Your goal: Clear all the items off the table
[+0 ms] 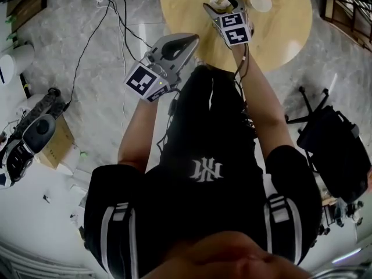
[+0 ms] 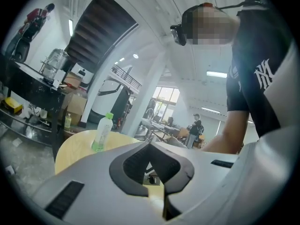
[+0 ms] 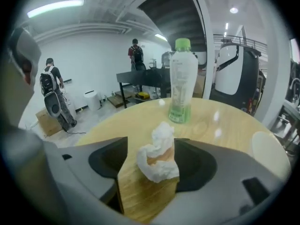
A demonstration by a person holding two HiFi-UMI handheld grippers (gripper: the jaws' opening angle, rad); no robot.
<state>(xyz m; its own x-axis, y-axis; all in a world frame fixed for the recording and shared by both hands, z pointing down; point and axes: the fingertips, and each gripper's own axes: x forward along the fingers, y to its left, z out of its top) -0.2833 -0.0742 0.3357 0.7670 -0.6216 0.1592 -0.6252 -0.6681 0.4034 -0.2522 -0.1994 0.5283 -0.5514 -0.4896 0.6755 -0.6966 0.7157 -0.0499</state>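
The person's black shirt lies nearest the lens and fills the lower head view, hiding whatever is beneath it. At the left, the left gripper hangs by the near left rim of the round wooden tabletop. Its jaws are closed tip to tip, with nothing between them. Further right, the right gripper tilts down over the tabletop with its jaws standing wide. One crumpled white tissue lies on the wood between them. The tissue's right edge sits close against one jaw, but whether it touches cannot be told.

Beyond the tissue stands one clear bottle, upright, with a green cap and a little green liquid at the bottom. It cannot be made out in the head view. At the far right lies one white round thing. The right gripper view cuts it off, and it is too plain to name.

The head view's top edge cuts off the tabletop's far side. Two people stand in the background with their backs turned, small and blurred.
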